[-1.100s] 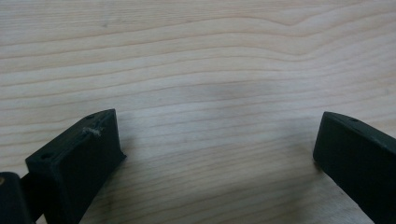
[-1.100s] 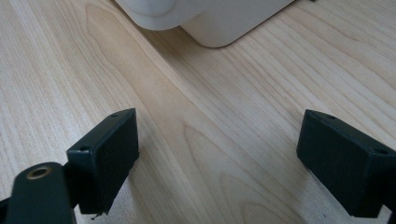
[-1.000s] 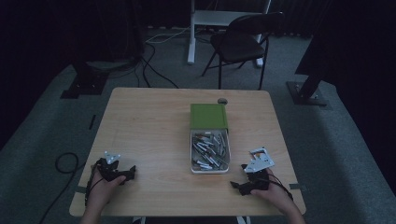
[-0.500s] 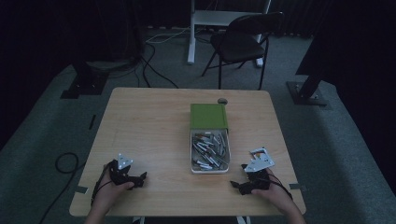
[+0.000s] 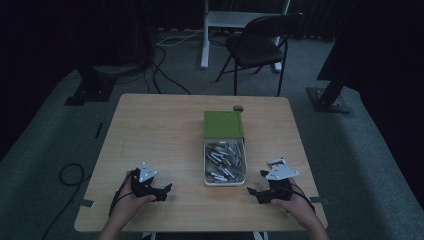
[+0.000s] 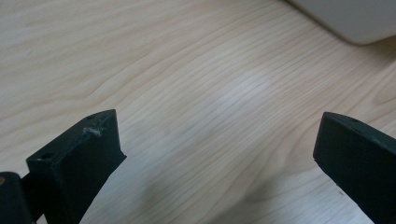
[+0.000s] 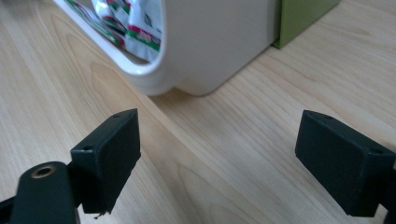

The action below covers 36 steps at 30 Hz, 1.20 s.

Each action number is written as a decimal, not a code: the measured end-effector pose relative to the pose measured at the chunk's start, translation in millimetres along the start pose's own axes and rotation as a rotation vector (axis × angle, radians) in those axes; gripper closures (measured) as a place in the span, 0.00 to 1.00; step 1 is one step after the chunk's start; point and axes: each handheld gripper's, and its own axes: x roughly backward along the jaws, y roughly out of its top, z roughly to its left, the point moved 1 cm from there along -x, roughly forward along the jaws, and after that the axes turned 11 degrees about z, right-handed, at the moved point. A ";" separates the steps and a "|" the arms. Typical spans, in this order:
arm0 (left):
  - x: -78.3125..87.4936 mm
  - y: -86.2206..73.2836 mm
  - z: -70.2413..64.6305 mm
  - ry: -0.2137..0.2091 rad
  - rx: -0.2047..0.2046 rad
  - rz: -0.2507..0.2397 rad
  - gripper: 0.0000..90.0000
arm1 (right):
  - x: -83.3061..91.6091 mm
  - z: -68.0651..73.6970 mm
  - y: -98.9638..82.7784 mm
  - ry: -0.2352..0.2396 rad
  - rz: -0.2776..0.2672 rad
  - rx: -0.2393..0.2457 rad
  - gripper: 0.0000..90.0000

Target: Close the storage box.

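Note:
A white tray holding several small sachets lies mid-table, with a green box butted against its far end. My left gripper rests low on the wood at the front left, open and pointing right toward the tray. In the left gripper view my open gripper holds nothing, and the tray's corner shows at top right. My right gripper sits at the front right, open, facing the tray's near corner. The right gripper view has the open gripper just short of the tray, with sachets and the green box behind.
A small round dark object lies by the table's far edge behind the green box. A folding chair and cables stand on the floor beyond. Bare wood stretches across the table's left half.
The left gripper has slid right along the front of the table toward the tray. The right gripper has stayed put.

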 end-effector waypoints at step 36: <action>-13.4 62.5 -61.4 -0.155 -0.149 -0.118 0.02 | 8.1 -4.9 34.7 0.018 -0.116 -0.045 0.15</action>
